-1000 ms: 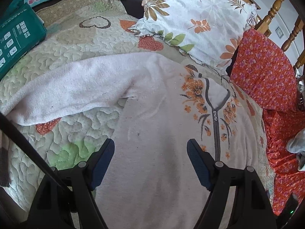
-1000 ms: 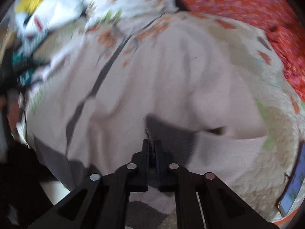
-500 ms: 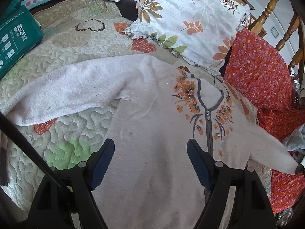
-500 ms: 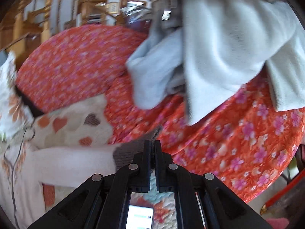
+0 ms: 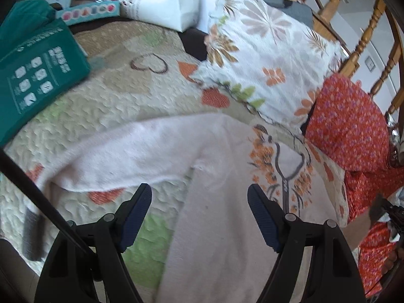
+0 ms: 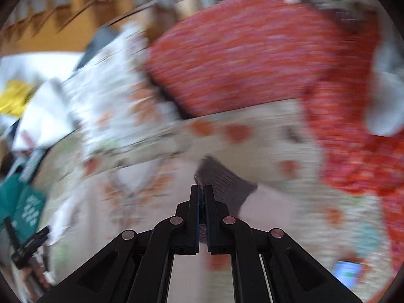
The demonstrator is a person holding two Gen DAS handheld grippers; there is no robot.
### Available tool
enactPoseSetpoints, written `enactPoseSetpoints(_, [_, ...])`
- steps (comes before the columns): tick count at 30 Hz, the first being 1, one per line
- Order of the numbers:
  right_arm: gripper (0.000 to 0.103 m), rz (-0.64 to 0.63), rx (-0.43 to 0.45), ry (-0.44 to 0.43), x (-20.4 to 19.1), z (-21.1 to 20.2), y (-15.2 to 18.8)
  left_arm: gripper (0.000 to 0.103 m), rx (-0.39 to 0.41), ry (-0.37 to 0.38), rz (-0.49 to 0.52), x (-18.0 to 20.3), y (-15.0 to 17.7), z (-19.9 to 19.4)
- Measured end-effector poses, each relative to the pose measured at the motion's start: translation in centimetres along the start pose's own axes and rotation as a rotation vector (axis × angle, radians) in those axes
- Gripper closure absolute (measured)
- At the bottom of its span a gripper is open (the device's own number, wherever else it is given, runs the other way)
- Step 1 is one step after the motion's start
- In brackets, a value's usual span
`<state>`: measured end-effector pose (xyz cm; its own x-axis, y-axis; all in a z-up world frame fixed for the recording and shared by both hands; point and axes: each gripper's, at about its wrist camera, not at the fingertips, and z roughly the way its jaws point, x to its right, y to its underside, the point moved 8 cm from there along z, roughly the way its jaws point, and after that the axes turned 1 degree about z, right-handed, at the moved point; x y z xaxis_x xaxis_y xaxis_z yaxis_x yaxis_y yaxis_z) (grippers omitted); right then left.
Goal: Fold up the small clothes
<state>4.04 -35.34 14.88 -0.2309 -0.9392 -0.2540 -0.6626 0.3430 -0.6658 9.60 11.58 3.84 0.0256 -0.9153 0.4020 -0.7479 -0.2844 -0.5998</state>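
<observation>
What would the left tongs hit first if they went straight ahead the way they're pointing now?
Most likely the pale pink sweater spread on the quilt. The left tongs stand open and empty, aimed down at its body near the armpit seam. Depth is unclear, but nothing shows in between.

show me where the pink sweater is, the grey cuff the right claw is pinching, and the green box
pink sweater (image 5: 222, 227), left wrist view, on its front body panel.
grey cuff (image 6: 222, 179), right wrist view, on the ribbed knit just beyond the right claw (image 6: 201, 189).
green box (image 5: 32, 75), left wrist view, on its printed top face.
</observation>
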Motion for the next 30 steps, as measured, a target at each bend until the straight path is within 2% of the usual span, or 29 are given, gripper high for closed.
enactPoseSetpoints(4, [0.100, -0.113, -0.080, -0.141, -12.0, 6.7, 1.3, 0.026, 0.065, -0.035, -0.051, -2.8, -2.1, -1.9])
enactPoseSetpoints(7, [0.100, -0.180, -0.151, -0.200, -19.2, 11.3, 3.4, 0.026, 0.117, -0.089, -0.075, -5.2, -3.6, -3.2])
enactPoseSetpoints(11, [0.100, -0.252, -0.246, -0.233, -25.9, 16.7, 6.6, 0.026, 0.159, -0.133, -0.095, -7.2, -4.7, -4.5])
enactPoseSetpoints(14, [0.100, -0.293, -0.294, -0.213, -29.2, 20.1, 8.7, 0.026, 0.148, -0.128, -0.123, -8.2, -5.0, -4.4])
enactPoseSetpoints(19, [0.100, -0.280, -0.344, -0.194, -32.1, 24.5, 10.7, 0.026, 0.163, -0.146, -0.165, -9.9, -5.5, -4.8])
enactPoseSetpoints(21, [0.099, -0.268, -0.365, -0.204, -32.9, 25.7, 11.2, 0.026, 0.170, -0.161, -0.172, -10.3, -5.6, -4.9])
enactPoseSetpoints(23, [0.097, -0.271, -0.423, -0.236, -34.0, 26.8, 12.4, 0.026, 0.170, -0.172, -0.186, -10.8, -5.5, -5.0])
enactPoseSetpoints(25, [0.095, -0.292, -0.442, -0.256, -34.9, 26.7, 13.2, 0.026, 0.174, -0.189, -0.217, -11.9, -5.6, -5.3])
enactPoseSetpoints(27, [0.095, -0.311, -0.410, -0.294, -36.1, 25.3, 13.4, 0.026, 0.201, -0.224, -0.271, -13.8, -5.7, -6.1])
enactPoseSetpoints(30, [0.078, -0.383, -0.381, -0.357, -38.3, 22.3, 14.1, 0.026, 0.254, -0.287, -0.359, -17.3, -5.7, -7.9])
